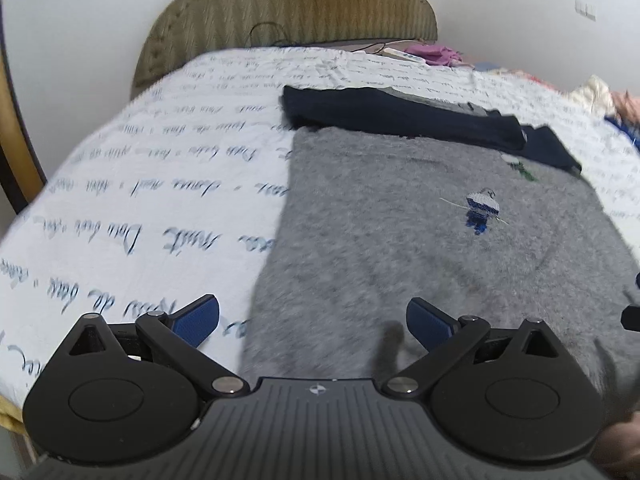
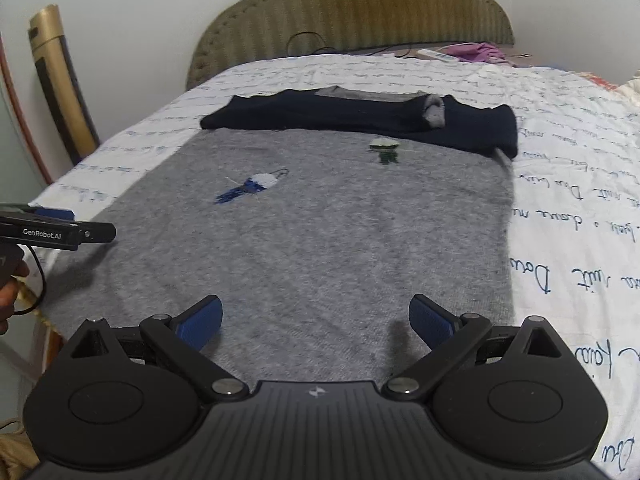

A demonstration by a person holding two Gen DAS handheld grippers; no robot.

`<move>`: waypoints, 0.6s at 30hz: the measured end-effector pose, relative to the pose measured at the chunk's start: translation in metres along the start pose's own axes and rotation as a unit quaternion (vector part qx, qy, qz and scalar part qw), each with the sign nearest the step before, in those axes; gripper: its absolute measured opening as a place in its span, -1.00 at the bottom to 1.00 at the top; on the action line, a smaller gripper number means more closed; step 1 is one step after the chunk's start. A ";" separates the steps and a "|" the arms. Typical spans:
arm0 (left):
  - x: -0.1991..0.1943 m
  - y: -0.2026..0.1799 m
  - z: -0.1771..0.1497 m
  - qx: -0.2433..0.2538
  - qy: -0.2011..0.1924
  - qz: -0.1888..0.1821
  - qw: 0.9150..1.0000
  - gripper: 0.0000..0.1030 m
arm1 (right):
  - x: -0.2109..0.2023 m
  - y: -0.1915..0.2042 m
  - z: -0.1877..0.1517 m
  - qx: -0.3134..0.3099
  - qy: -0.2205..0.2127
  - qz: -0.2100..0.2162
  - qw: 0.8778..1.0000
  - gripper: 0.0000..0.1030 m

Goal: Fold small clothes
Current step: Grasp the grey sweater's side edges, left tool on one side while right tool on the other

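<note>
We had the fuzzy grey knit sweater (image 2: 304, 232) running lengthwise up-frame from both tongs, right tongs (image 2: 316, 322) and left tongs (image 1: 313, 320) spread wide, empty, at its bottom-frame hem.

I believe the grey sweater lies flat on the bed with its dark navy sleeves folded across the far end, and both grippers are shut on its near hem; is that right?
Not quite: neither gripper holds the hem. The left gripper and right gripper are both open above the grey sweater, as each wrist view shows. The rest stands: it lies flat on the bed with the navy sleeves across the far end.
</note>
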State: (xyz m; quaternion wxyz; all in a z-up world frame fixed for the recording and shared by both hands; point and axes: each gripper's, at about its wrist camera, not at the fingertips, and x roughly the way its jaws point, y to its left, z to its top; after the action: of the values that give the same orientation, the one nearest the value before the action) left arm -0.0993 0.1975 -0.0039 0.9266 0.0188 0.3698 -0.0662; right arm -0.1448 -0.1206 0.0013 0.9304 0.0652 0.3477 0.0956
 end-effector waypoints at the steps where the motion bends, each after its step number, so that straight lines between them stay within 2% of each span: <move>1: -0.001 0.010 -0.001 -0.012 0.000 -0.010 1.000 0.90 | -0.001 -0.002 0.000 0.001 -0.001 -0.005 1.000 0.95; 6: -0.001 0.045 -0.007 -0.048 0.015 -0.073 0.996 0.87 | -0.012 -0.029 -0.001 0.034 -0.006 -0.028 0.999 0.95; 11: 0.002 0.054 -0.016 -0.055 0.032 -0.142 0.988 0.84 | -0.027 -0.070 -0.012 0.094 -0.001 -0.035 0.995 0.95; 15: 0.002 0.043 -0.024 -0.043 0.033 -0.191 0.980 0.85 | -0.034 -0.104 -0.028 0.154 0.014 -0.020 0.988 0.95; 18: 0.002 0.033 -0.029 -0.033 0.035 -0.222 0.974 0.82 | -0.039 -0.115 -0.040 0.179 0.016 0.019 0.983 0.95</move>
State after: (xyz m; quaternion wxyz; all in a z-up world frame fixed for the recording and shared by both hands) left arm -0.1128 0.2326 -0.0268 0.8755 -0.0917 0.3986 -0.2573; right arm -0.1847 -0.2395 -0.0259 0.8957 0.2362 0.3732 0.0507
